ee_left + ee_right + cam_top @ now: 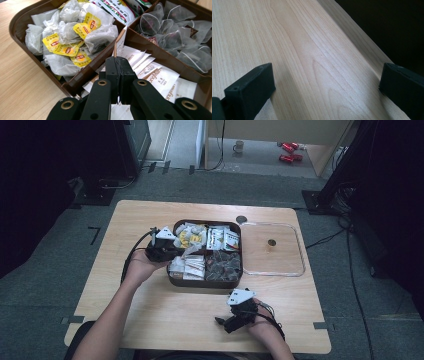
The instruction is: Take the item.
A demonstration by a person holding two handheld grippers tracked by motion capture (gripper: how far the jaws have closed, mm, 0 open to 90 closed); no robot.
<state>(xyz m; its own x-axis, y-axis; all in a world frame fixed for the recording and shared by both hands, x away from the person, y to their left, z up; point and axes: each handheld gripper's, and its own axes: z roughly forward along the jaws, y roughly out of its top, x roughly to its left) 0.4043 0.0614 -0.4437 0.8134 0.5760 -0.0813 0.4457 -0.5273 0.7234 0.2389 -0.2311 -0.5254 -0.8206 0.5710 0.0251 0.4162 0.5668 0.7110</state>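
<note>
Left gripper (117,65) is pinching a white paper sachet (119,42) over the brown tray (172,281).

The sachet is standing on edge at twelve o'clock from the tightly closed jaws, above the near-left of the tray's four compartments. At three o'clock from the tray, one clear lid (272,249) is lying on the table (165,315). At five o'clock, the right gripper (235,319) is resting on bare wood, jaws spread wide and holding nothing.
</note>
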